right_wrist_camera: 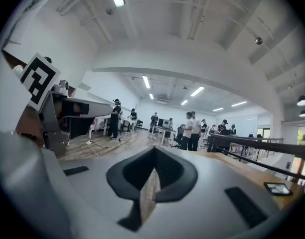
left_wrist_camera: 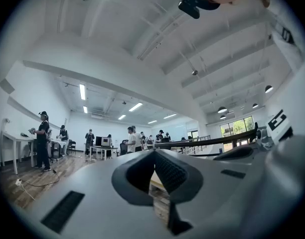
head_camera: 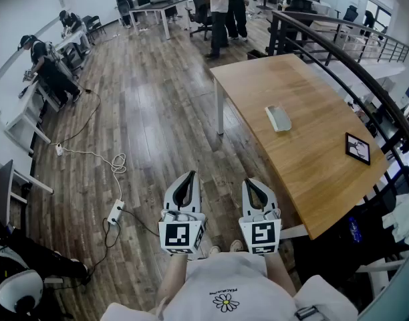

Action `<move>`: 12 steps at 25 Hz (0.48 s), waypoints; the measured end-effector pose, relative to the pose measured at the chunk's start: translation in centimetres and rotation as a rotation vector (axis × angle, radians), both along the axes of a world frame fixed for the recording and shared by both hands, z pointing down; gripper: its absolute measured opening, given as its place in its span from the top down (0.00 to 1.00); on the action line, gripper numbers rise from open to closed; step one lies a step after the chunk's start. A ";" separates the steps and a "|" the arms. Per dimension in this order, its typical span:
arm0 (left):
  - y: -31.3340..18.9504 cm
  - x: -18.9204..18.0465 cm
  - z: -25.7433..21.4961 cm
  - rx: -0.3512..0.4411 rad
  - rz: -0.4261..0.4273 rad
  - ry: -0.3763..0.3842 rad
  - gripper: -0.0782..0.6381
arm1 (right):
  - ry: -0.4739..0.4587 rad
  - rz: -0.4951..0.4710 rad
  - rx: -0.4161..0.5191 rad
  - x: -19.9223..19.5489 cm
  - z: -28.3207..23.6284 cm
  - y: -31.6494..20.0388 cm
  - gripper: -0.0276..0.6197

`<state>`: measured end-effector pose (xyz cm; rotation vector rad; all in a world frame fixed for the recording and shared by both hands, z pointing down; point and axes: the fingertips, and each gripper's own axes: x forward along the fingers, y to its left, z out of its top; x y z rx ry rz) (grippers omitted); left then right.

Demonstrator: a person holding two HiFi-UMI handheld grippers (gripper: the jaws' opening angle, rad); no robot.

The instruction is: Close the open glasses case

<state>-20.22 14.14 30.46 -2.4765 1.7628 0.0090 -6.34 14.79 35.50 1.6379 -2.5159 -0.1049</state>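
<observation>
- Progress: the task has not visibly begun. The glasses case (head_camera: 279, 118) lies untouched on the wooden table (head_camera: 311, 159), towards the middle of its top. At this size the position of its lid cannot be read, so the closing is judged to be wholly ahead.
- Left gripper (head_camera: 189, 176): jaws pressed together with nothing between them, as the left gripper view confirms. It is held level, close to the person's body, over the plank floor (head_camera: 144, 126).
- Right gripper (head_camera: 248, 182): jaws likewise together and empty in the right gripper view. It is level, just beside the left one and nearer the table's front edge.
- Position of the case: well apart from both grippers, ahead of them and to the right in the head view. The right gripper is the nearer of the two.
- A small dark frame (head_camera: 357, 148) lies on the same table, farther right than the case and apart from it.
- Remaining, as judged: approach the table, bring a gripper to the lid and press it down until the case is shut.
</observation>
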 end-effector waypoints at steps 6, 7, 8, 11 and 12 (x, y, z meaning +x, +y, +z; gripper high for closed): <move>-1.0 0.4 0.2 -0.004 0.011 0.003 0.87 | -0.002 0.000 0.009 0.0 0.4 -0.9 0.95; -1.2 0.5 0.3 -0.006 0.012 0.003 0.87 | -0.005 -0.001 0.009 0.1 0.4 -1.0 0.95; -1.3 0.7 0.4 -0.008 0.013 0.003 0.87 | -0.019 0.000 0.010 0.2 0.5 -1.1 0.95; -1.8 1.2 0.7 -0.017 0.009 0.002 0.87 | -0.076 -0.011 0.006 0.9 0.5 -1.4 0.95; -2.0 1.3 0.8 -0.019 0.007 0.003 0.87 | -0.089 -0.015 0.007 1.1 0.4 -1.6 0.95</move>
